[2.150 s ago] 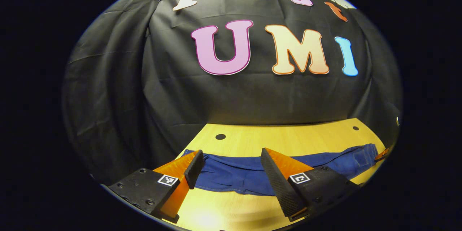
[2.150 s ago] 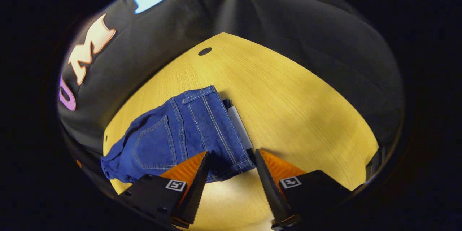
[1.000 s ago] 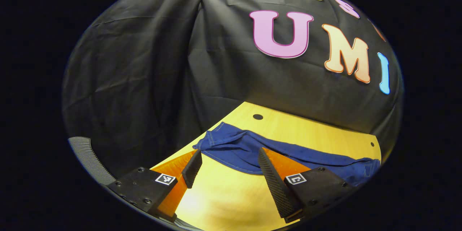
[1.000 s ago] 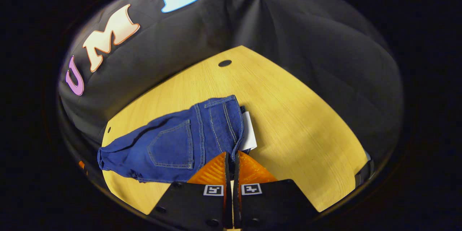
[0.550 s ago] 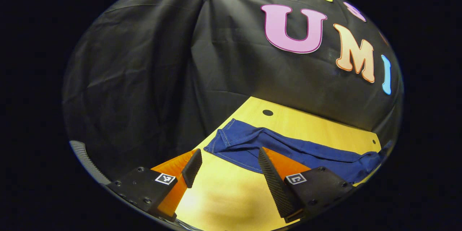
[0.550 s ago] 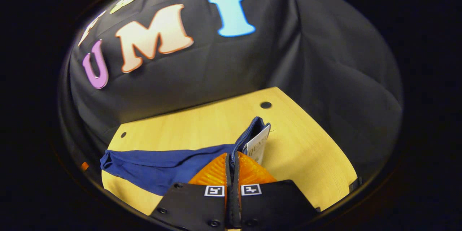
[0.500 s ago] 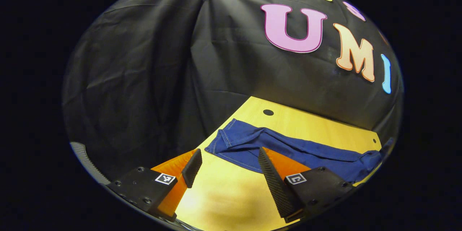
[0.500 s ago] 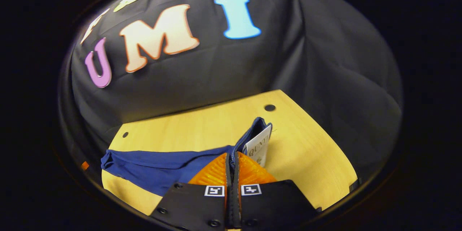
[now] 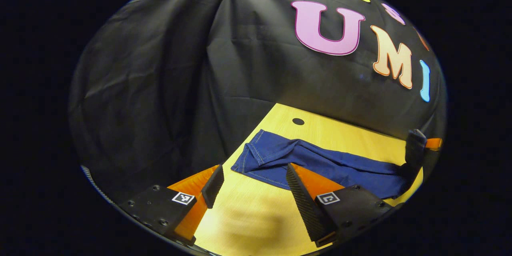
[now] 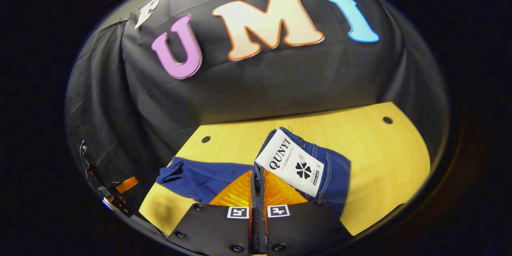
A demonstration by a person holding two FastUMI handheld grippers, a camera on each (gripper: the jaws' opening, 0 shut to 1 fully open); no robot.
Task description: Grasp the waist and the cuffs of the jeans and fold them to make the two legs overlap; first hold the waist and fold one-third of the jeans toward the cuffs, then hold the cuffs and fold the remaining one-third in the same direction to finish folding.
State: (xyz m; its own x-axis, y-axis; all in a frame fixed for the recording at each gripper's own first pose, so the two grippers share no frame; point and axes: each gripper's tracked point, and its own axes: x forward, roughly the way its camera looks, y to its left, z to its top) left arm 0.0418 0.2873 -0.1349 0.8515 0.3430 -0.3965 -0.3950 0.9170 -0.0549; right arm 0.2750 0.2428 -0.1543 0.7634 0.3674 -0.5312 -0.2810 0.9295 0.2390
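Note:
Blue jeans [image 9: 320, 164] lie lengthwise across the yellow table [image 9: 248, 224]. Their cuffs [image 9: 256, 154] are just beyond my left gripper [image 9: 254, 168], which hangs open above the table in front of them with nothing between its fingers. At the far right of the left gripper view, my right gripper [image 9: 416, 156] holds the waist end up off the table. In the right gripper view, the right gripper [image 10: 258, 178] is shut on the waist [image 10: 332, 172], which is turned over so that a white tag [image 10: 294, 162] faces up. The legs [image 10: 200, 176] trail off to the left.
Black cloth walls stand close behind the table and on both sides. The table [image 10: 380, 156] has small dark holes [image 10: 387, 120] near its back corners. An orange finger [image 10: 127, 184] of the left gripper shows at the table's left end, with cables beside it.
The right gripper, still shut on the waist, has raised it and swung it over toward the legs, turning the tag up. It now appears in the left gripper view. The left gripper barely moved.

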